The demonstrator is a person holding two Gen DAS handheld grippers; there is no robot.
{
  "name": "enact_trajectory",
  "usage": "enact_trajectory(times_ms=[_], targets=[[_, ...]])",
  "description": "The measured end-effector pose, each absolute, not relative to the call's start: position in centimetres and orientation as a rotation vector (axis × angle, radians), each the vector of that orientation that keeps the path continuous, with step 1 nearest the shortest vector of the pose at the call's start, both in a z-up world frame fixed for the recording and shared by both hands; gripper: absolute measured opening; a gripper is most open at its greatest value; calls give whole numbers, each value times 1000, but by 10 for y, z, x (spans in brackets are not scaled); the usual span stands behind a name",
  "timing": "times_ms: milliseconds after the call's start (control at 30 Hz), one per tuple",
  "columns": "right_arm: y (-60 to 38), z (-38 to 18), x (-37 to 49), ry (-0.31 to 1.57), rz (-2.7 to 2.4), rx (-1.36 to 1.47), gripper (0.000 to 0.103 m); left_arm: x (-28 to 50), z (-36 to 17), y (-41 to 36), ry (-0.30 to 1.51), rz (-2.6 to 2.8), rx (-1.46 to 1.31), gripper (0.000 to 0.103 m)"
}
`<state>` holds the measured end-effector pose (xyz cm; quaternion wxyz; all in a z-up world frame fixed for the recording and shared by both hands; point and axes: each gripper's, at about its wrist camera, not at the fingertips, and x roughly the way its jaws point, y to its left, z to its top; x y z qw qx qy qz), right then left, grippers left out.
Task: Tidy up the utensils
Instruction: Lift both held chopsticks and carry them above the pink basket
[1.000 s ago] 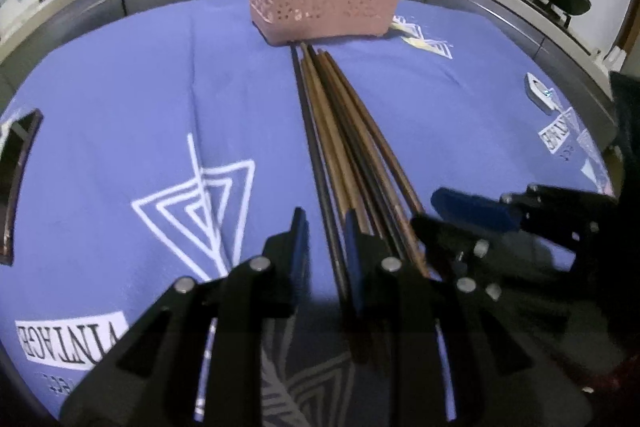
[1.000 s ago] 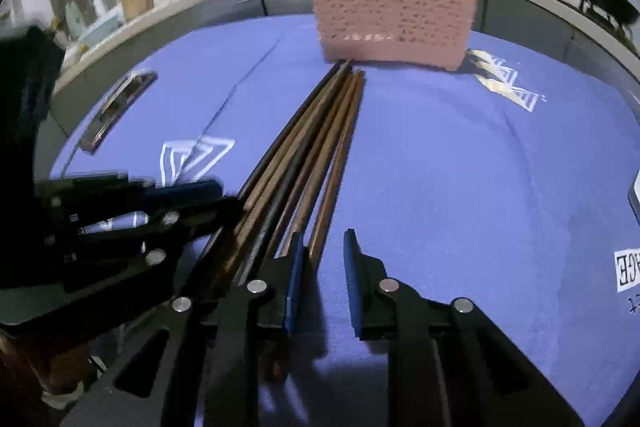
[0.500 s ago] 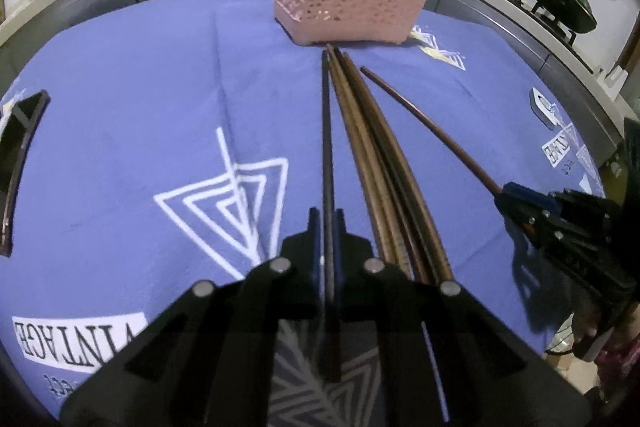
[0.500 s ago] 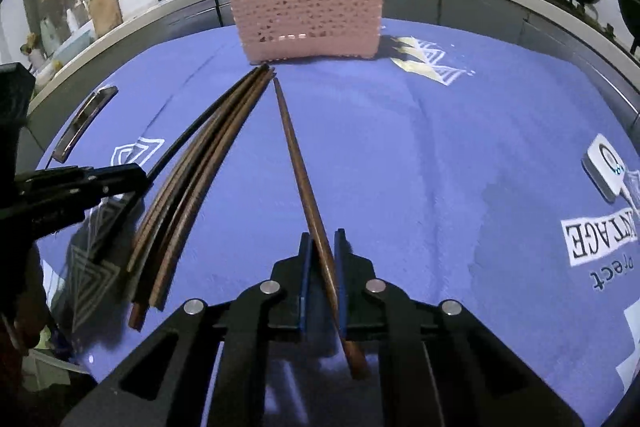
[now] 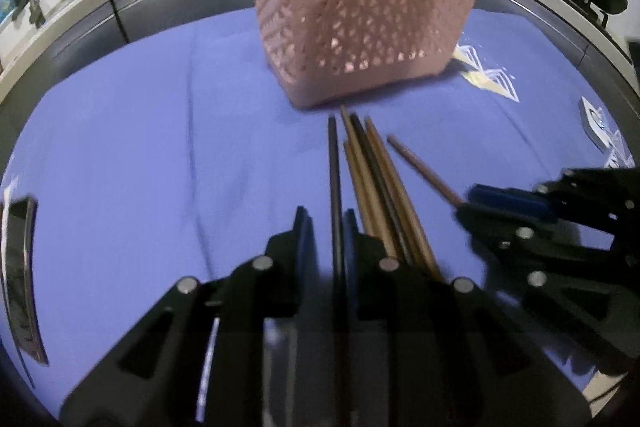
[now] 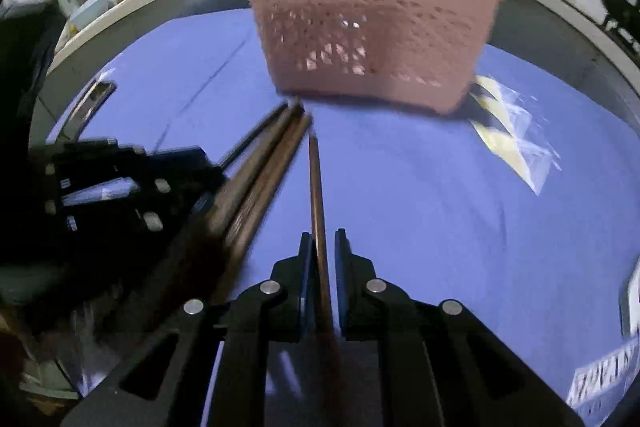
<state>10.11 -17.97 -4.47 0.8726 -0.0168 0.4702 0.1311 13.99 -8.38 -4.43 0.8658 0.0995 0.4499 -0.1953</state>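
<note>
While each gripper carried a single stick toward the pink basket (image 5: pixel 360 27), the left gripper (image 5: pixel 326 223) had its fingers set loosely about a black chopstick (image 5: pixel 332 163); a gap showed on both sides, so I cannot tell whether it truly gripped. The right gripper (image 6: pixel 320 251) stood narrowly closed around a brown chopstick (image 6: pixel 315 183), though slim gaps showed there too. Both sticks pointed to twelve o'clock, tips just short of the basket's base. The remaining bundle of chopsticks (image 5: pixel 372 179) lay on the blue cloth (image 5: pixel 160 147), at one o'clock from the left fingers, and at ten o'clock in the right view. One stick leaned inside the basket already.

Judging by their look, these sticks were light, stiff, thin and smooth, apt to pivot or slide in a pinch. Holding near the thick rear end, as both did, left a long lever; a firmer squeeze seemed wise before tilting them upright.
</note>
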Motion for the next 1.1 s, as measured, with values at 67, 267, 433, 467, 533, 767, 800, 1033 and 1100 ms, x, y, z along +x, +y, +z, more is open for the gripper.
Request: enact_trajectory(times_ms=[67,267,433,467,533,767,800,1033,1100], targets=[[-177,-45,112,976,280,-27,6,147,-44,-89,935,-412,216,11],[-191,-29,94,917,338,113,5,147,-31,-76,956,-476,78,4],[-210,13,49,738,369,161,5,118,10,-46,845,-545,-50,4],[-212,21,41,706,375,168,5,109,19,-41,817,-558,-71,4],[-216,37,25,640,384,178,5,93,37,-30,761,-578,-112,4],[-230,92,11,452,352,207,5,70,99,-8,616,-598,-234,4],[-233,102,13,427,341,208,5,67,111,-5,588,-600,-249,4],[-231,166,55,275,272,190,5,79,183,-3,368,-560,-324,4],[-227,185,74,224,241,179,5,93,200,-9,322,-520,-311,4]])
